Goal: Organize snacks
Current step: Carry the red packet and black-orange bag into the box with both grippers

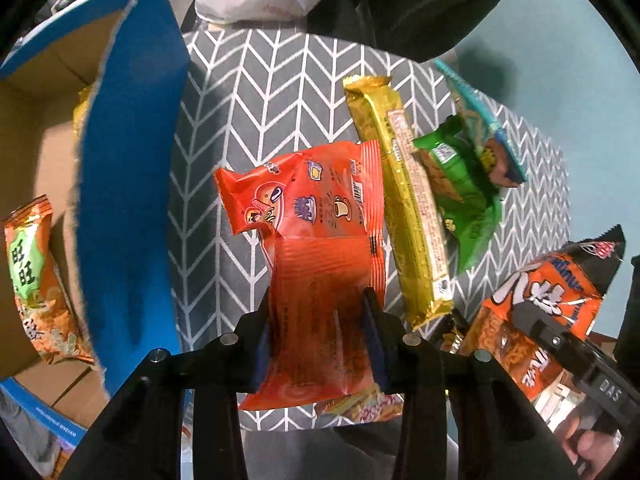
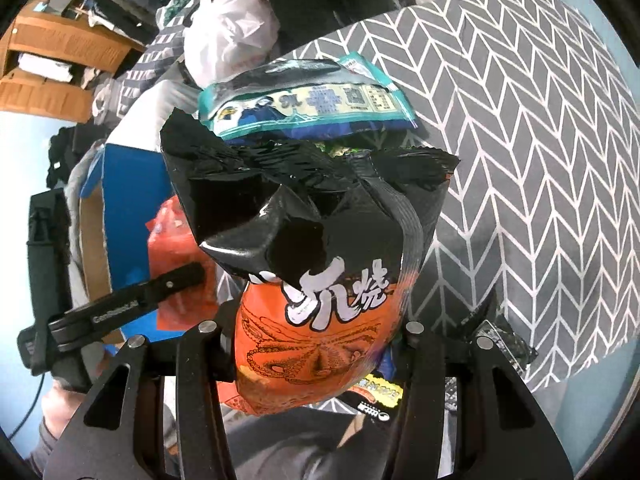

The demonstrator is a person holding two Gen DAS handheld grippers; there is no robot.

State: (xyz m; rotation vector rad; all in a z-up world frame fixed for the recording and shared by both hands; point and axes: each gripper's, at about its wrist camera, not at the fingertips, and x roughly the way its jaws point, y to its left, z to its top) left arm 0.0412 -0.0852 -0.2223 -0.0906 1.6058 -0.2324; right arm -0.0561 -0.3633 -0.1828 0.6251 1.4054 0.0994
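Pinching a red snack packet by its lower half, the left gripper hung right of the blue-sided cardboard box. The right gripper clamped an orange-and-black octopus snack bag. Risk: slack film could slip from either grip.

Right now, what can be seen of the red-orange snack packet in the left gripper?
The red-orange snack packet is a glossy, crinkled plastic pouch printed with small cartoon pictures, among them a cup, and a barcode near one edge. The left gripper is shut on its lower part, a finger pressed to each side. Its upper end bends leftward above the grey chevron-patterned cloth. It hangs between the blue cardboard box and a long yellow packet.
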